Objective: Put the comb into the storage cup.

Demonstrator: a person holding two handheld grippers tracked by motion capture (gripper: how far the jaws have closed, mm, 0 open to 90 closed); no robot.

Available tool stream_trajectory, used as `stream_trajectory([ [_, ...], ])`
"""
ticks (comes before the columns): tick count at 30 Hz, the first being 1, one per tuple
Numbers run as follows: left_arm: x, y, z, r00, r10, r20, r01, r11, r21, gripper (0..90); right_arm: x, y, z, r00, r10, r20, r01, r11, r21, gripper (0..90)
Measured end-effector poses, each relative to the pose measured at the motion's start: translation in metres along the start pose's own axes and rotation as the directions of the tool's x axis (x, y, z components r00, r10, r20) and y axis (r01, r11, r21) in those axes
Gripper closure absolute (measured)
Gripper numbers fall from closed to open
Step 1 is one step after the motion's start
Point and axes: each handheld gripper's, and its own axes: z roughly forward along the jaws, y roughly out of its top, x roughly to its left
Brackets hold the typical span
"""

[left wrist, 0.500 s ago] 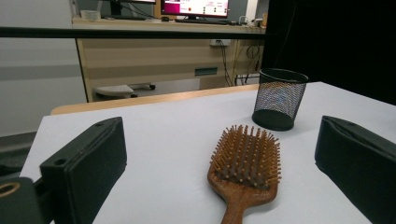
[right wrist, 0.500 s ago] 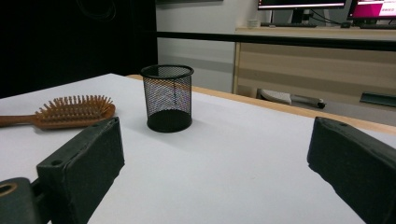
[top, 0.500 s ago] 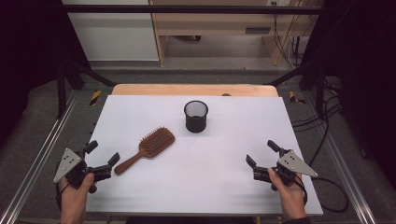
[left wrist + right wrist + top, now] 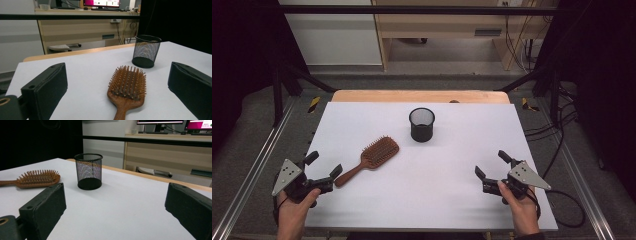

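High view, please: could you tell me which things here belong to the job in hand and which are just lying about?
In the job:
- brown wooden paddle hairbrush, bristles up, handle toward the open left claw
- black wire-mesh cup, upright

Lying about:
- black cables on the floor at the right
- pale wooden desk behind the table

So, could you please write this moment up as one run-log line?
left hand-held gripper: open, by hairbrush handle, not gripping | right hand-held gripper: open, holding nothing | mesh cup: upright, behind brush | table

hairbrush (image 4: 375,155): brown wood | mesh cup (image 4: 422,124): black | table (image 4: 452,190): white
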Motion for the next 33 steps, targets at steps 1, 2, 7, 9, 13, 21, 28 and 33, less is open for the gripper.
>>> stream_trajectory([
  [1, -0.002, 0.0, 0.001, 0.9999, 0.011, 0.007, -0.011, 0.9999, 0.009, 2.5, -0.001, 0.001, 0.0, 1.0, -0.008, 0.002, 0.008, 1.0, -0.009, 3.4],
  [2, -0.003, -0.001, 0.002, 0.9999, 0.011, 0.009, -0.011, 0.9999, 0.011, 2.5, -0.002, 0.002, -0.001, 0.9999, -0.015, 0.001, 0.015, 1.0, -0.018, 3.3],
  [7, -0.007, -0.001, 0.004, 0.9999, 0.012, 0.001, -0.012, 0.9998, 0.014, 2.5, -0.009, 0.004, -0.008, 0.996, -0.02, 0.087, 0.023, 0.999, -0.038, 1.7],
  [9, -0.007, -0.001, 0.004, 0.9999, 0.016, -0.001, -0.016, 0.9998, 0.015, 2.6, -0.011, 0.003, -0.01, 0.9867, -0.022, 0.161, 0.024, 1.0, -0.01, 1.7],
  [13, -0.009, 0.0, 0.005, 1.0, 0.008, -0.001, -0.008, 0.9997, 0.025, 2.7, -0.01, 0.001, -0.009, 0.9896, 0.004, 0.144, -0.006, 1.0, 0.007, 1.6],
  [21, -0.011, 0.016, 0.014, 0.9996, 0.022, 0.016, -0.023, 0.996, 0.086, 3.1, 0.0, 0.0, 0.0, 0.9989, 0.002, 0.046, -0.003, 0.999, 0.037, 2.0],
  [28, -0.015, 0.036, 0.033, 0.9957, 0.063, 0.068, -0.078, 0.9658, 0.247, 3.5, 0.001, -0.001, 0.0, 0.9995, 0.015, 0.029, -0.016, 0.999, 0.041, 2.3],
  [33, -0.017, 0.044, 0.042, 0.9925, 0.078, 0.094, -0.104, 0.9431, 0.316, 4.0, 0.0, -0.001, 0.0, 0.9993, 0.016, 0.032, -0.017, 0.999, 0.041, 2.3],
])
